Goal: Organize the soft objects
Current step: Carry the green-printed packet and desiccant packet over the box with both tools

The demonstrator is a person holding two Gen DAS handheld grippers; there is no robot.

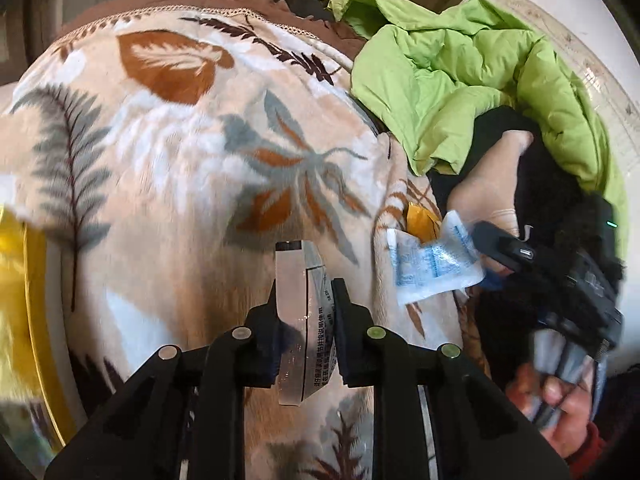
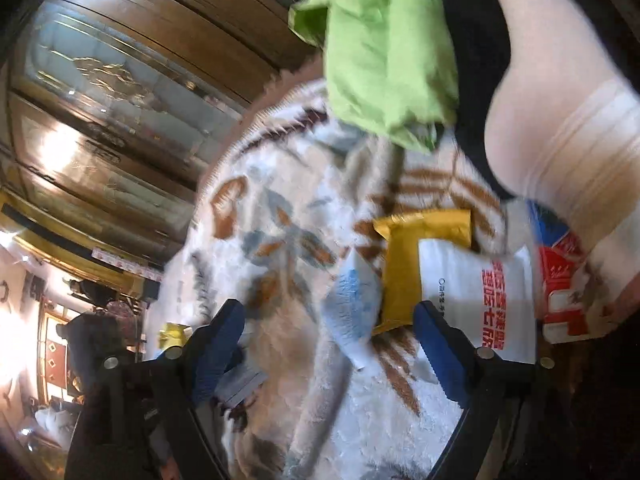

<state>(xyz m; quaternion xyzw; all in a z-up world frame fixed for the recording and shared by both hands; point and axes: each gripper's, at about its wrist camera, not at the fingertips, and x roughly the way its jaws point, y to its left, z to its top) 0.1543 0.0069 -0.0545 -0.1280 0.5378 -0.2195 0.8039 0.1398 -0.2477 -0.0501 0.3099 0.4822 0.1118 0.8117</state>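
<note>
The left gripper reaches forward toward twelve o'clock with its black jaws drawn close, pinching a flat silvery packet that stands upright between them. The right gripper has its blue-padded fingers spread wide with nothing between them; in the left wrist view its black body sits at about three o'clock. At four o'clock there, the person's hand grips its handle, a red cuff at the wrist.

Dark wooden cabinet with glossy glass doors catching bright glare, pale wall behind
</note>
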